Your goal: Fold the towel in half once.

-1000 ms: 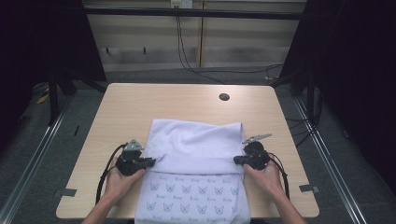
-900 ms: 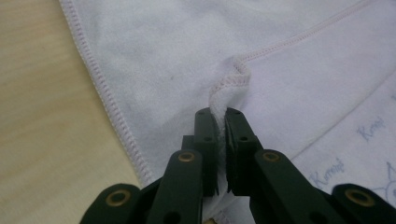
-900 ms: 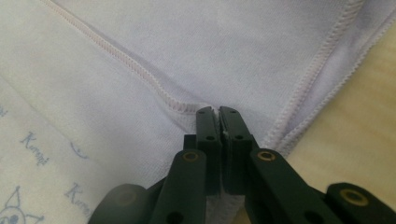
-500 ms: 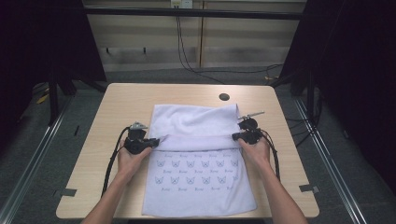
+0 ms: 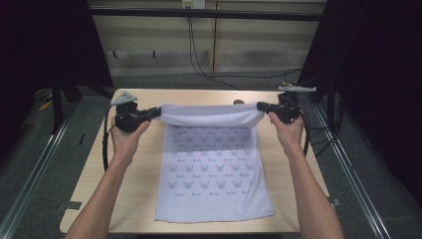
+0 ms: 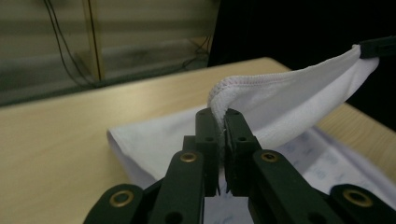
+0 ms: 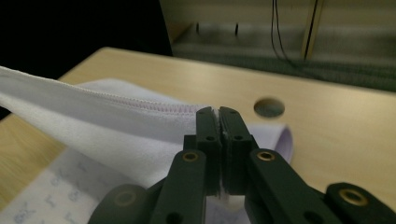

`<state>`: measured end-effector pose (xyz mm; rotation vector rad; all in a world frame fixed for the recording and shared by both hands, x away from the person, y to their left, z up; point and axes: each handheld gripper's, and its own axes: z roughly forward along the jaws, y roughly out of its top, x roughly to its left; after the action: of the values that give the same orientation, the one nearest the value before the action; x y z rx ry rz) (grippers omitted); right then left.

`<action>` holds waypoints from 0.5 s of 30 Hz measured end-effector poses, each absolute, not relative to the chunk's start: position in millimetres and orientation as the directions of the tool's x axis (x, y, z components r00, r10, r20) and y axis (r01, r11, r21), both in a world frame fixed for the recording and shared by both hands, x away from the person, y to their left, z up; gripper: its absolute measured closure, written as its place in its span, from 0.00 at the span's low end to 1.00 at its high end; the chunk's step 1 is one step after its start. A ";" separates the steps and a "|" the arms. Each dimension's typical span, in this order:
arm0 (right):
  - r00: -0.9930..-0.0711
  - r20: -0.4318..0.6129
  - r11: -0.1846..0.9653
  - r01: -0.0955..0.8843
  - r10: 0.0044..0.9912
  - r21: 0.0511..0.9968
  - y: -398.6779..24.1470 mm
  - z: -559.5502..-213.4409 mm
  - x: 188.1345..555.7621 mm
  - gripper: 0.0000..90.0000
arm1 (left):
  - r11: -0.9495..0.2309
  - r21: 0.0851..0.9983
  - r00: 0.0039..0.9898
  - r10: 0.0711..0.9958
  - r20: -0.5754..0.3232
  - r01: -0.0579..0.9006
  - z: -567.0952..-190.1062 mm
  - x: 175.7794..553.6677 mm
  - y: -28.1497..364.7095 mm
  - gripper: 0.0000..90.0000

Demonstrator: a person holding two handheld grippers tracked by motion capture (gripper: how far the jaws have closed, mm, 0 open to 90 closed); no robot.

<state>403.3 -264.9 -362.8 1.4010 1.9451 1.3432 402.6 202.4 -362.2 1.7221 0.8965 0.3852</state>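
Note:
A white cloth printed with small blue butterflies lies on the wooden table, its near edge by the table front. Its far edge is lifted off the table and stretched between both grippers. My left gripper is shut on the cloth's left corner, the hem bunched between the jaws. My right gripper is shut on the right corner, with the stitched hem running off to the left. The lifted cloth sags slightly between them.
A round hole sits in the table near its far edge, also seen close beyond the right jaws as a dark hole. Cables hang behind the table. Dark curtains flank both sides. Bare tabletop lies left and right of the cloth.
Both grippers have carried the cloth's edge up and away toward the far side, unfolding it. The printed side now lies spread open on the table.

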 end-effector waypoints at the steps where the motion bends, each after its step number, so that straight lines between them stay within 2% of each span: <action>1: -0.431 0.207 0.033 0.487 0.878 0.873 -265.9 -353.4 398.7 0.97 | -0.117 0.930 0.669 0.726 -0.160 0.350 -354.5 396.9 201.8 0.96; 4: -0.463 0.193 0.036 0.442 0.865 0.896 -269.4 -338.9 381.3 0.97 | -0.163 0.940 0.705 0.702 -0.102 0.298 -342.9 376.7 202.8 0.96; 9: -0.517 0.186 0.052 0.410 0.836 0.910 -276.4 -341.9 342.3 0.97 | -0.214 0.938 0.744 0.665 -0.063 0.271 -351.3 342.8 208.7 0.95; 12: -0.545 0.183 0.068 0.408 0.818 0.910 -278.9 -347.4 319.9 0.97 | -0.235 0.927 0.756 0.651 -0.073 0.293 -366.1 324.8 210.6 0.95; 15: -0.570 0.186 0.111 0.446 0.800 0.888 -278.2 -361.9 303.6 0.97 | -0.280 0.902 0.765 0.639 -0.081 0.329 -392.0 308.4 211.6 0.95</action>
<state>303.6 -278.2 -361.9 1.2194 2.0551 1.4448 308.4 211.6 -392.0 1.8876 0.7406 0.3611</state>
